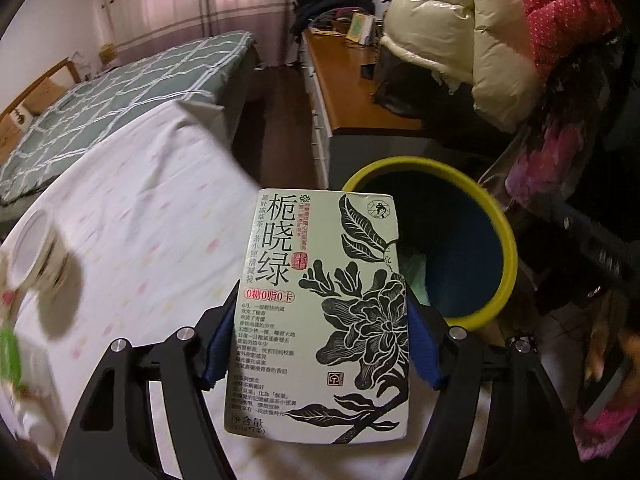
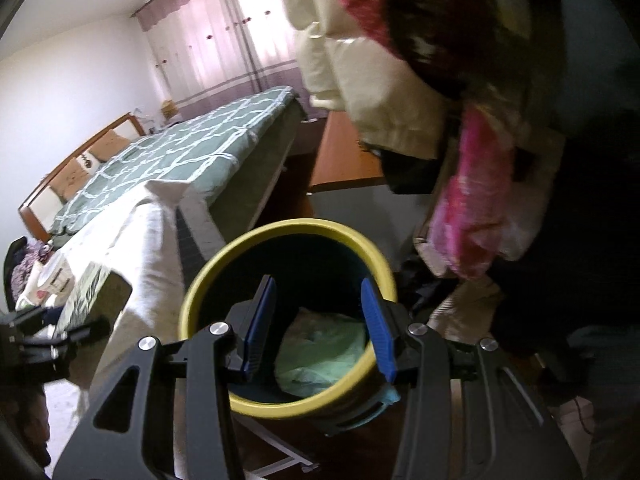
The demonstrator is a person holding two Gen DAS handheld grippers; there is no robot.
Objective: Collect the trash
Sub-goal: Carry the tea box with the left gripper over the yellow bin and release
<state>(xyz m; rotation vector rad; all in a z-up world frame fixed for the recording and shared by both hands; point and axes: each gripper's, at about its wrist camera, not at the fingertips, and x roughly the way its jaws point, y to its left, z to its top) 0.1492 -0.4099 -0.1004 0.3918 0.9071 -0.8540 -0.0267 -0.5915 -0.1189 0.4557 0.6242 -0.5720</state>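
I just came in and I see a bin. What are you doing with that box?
It's trash pick-up. The left gripper is clamped on a pale green tea box, holding it near the yellow-rimmed bin beside the table. The right gripper is open and empty, right above the bin, where a green bag already lies.

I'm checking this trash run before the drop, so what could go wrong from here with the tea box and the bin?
1. The left gripper holds the tea box with only its far end over the bin; released now, it may hit the yellow rim or fall outside.
2. The open right gripper hangs over the bin mouth and could block the box's way in.
3. The paper cup sits on the white cloth near the left gripper, so a swing might knock it.
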